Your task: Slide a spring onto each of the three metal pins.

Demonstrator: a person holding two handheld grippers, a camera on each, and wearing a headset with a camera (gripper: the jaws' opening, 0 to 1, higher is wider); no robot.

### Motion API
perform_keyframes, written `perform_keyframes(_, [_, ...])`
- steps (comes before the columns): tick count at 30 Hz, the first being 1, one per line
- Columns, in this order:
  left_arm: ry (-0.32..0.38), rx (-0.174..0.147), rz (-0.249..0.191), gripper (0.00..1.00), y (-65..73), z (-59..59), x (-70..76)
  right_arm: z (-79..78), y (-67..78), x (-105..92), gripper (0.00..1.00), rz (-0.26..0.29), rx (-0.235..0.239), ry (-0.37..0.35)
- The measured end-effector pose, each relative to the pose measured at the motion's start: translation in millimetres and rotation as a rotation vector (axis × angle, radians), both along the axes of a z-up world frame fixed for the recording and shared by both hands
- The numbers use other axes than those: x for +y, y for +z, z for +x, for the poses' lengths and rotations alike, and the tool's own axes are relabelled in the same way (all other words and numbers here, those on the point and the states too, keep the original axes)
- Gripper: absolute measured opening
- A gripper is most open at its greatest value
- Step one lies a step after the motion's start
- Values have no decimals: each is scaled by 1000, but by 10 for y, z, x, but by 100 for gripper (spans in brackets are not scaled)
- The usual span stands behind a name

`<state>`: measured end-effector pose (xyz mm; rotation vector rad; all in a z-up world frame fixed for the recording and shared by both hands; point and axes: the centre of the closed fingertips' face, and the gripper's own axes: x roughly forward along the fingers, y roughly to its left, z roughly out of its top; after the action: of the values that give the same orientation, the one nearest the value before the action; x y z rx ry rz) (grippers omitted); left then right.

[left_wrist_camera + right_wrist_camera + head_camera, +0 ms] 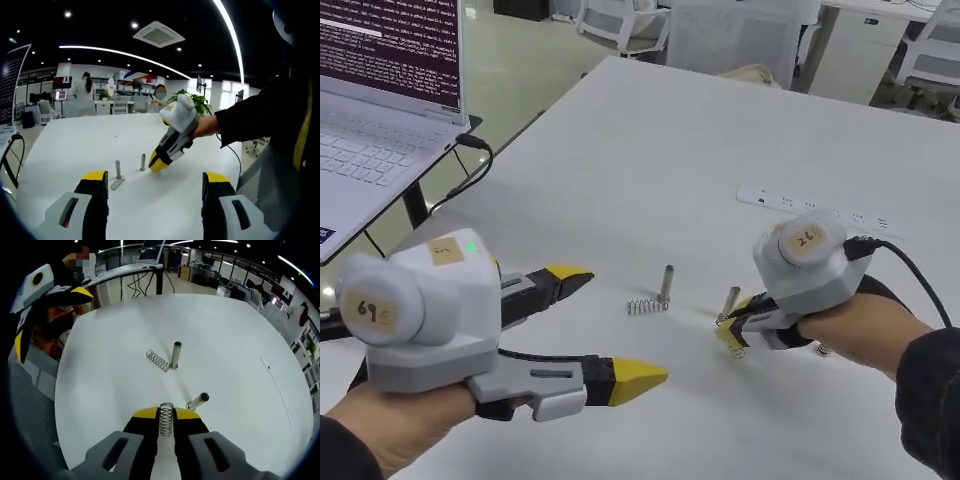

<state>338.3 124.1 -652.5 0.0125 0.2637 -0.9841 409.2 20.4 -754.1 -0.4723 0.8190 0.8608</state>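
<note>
Right gripper (166, 412) first: its jaws are pinched nearly together on a spring, and the held spring (167, 426) stands up between the yellow tips. In the head view the same gripper (732, 335) sits low over the table (650, 150), right of centre.

Just beside those tips is a leaning pin (198, 401), tilted over. I can't tell whether it touches the jaws.

Further out stands an upright pin (176, 354), with a loose spring (158, 360) lying flat against its foot. In the head view they are the pin (666, 283) and the spring (647, 305), between the two grippers.

My count is two pins and two springs, one spring gripped and one lying flat.

The left gripper (610, 322) is off the table at the near left. Its jaws are spread wide with nothing between them, and its own view (155, 176) looks straight across at both pins.

For room, there's a broad bare stretch of table beyond the pins. A power strip (820, 207) lies flat on the far right, well apart from the work. The table's left edge runs diagonally away. Past it sits an open laptop (380, 90), and a cable (470, 165) droops by that edge. The near middle, between the grippers, is open surface.
</note>
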Motion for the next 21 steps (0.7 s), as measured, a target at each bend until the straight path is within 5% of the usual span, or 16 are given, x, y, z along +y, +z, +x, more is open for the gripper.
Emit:
perform_keyframes(10, [-13,-10,5,73,36,-13,-39,-50,332,-27,8,154,-74,-78])
perform_keyframes(21, [-24,-23,5,73,98,-34,-60,-17,723,-57,8,317,-215,-158])
